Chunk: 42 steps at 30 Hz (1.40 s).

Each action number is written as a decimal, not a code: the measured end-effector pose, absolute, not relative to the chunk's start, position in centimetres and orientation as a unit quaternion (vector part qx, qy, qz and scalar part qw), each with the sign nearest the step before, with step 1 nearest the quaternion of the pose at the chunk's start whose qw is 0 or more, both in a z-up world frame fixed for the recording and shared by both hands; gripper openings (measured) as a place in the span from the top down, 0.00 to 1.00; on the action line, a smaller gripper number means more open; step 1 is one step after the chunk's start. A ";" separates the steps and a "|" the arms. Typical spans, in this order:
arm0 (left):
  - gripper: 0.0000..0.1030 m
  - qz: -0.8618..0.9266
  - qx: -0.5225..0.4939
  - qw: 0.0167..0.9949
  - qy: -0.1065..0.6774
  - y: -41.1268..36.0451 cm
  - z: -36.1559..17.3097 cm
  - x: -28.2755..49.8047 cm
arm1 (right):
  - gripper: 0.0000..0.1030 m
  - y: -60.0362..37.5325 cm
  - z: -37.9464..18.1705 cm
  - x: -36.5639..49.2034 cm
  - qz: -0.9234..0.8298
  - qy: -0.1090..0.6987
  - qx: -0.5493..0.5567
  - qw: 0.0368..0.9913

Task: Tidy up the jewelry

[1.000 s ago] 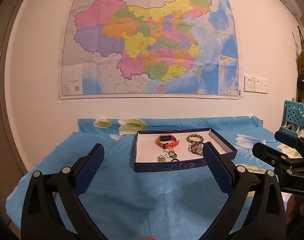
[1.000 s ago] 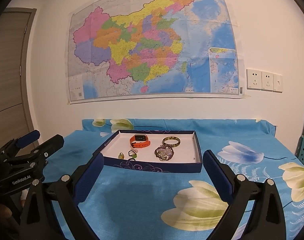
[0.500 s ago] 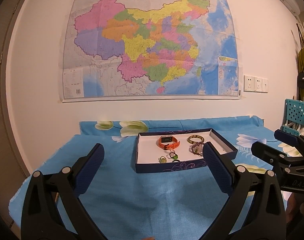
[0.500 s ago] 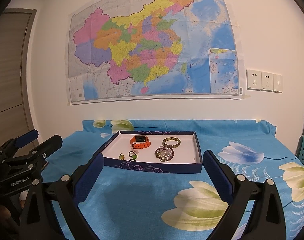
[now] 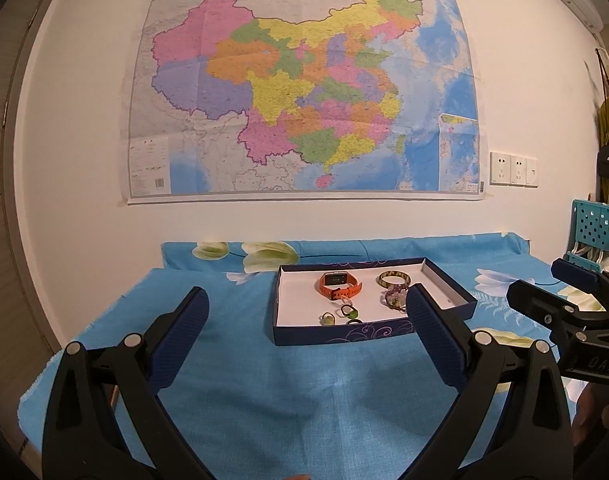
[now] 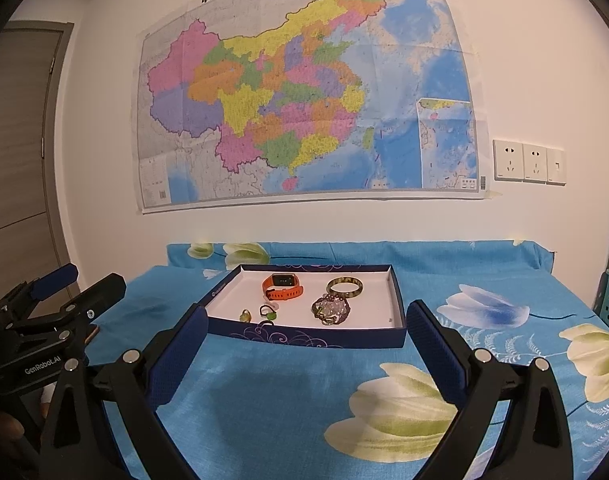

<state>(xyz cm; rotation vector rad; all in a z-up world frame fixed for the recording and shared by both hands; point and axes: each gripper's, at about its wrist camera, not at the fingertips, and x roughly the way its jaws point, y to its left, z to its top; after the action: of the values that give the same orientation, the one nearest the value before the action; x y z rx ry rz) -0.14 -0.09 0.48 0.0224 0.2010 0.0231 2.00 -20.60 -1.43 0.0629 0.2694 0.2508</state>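
A shallow dark blue box (image 5: 340, 336) (image 6: 304, 338) with a white floor lies on the blue flowered cloth. Inside it rest an orange watch (image 5: 339, 285) (image 6: 282, 287), a green bangle (image 5: 393, 279) (image 6: 344, 287), a beaded bracelet (image 5: 395, 299) (image 6: 331, 311) and three small rings (image 5: 340, 316) (image 6: 260, 315). My left gripper (image 5: 306, 318) hangs open above the cloth, short of the box's front wall. In the right wrist view, my right gripper (image 6: 304, 336) is open too, also in front of the box. Neither holds anything.
A large coloured map (image 5: 304, 88) hangs on the white wall behind the table. Wall sockets (image 6: 528, 162) sit to its right. A teal basket rack (image 5: 594, 226) stands at the far right and a door (image 6: 16, 128) at the far left.
Both cameras have tipped slightly upward, so the box sits a little lower in each view. Both grippers stay open and the jewelry has not moved.
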 end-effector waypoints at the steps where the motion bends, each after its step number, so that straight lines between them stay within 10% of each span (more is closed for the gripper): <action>1: 0.06 0.012 0.011 0.995 0.100 -0.1 0.5 -0.2 | 0.07 -20.7 -1.4 1.9 0.124 0.132 0.032 0.983; 42: 0.06 0.012 0.011 0.995 0.099 0.1 0.5 -0.3 | 0.07 -20.3 -1.4 1.6 0.122 0.130 0.032 0.983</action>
<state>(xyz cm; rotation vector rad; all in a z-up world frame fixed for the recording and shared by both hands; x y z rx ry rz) -0.32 0.09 0.46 0.0222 0.1981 0.0242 1.59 -20.31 -1.43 0.0645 0.2612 0.2459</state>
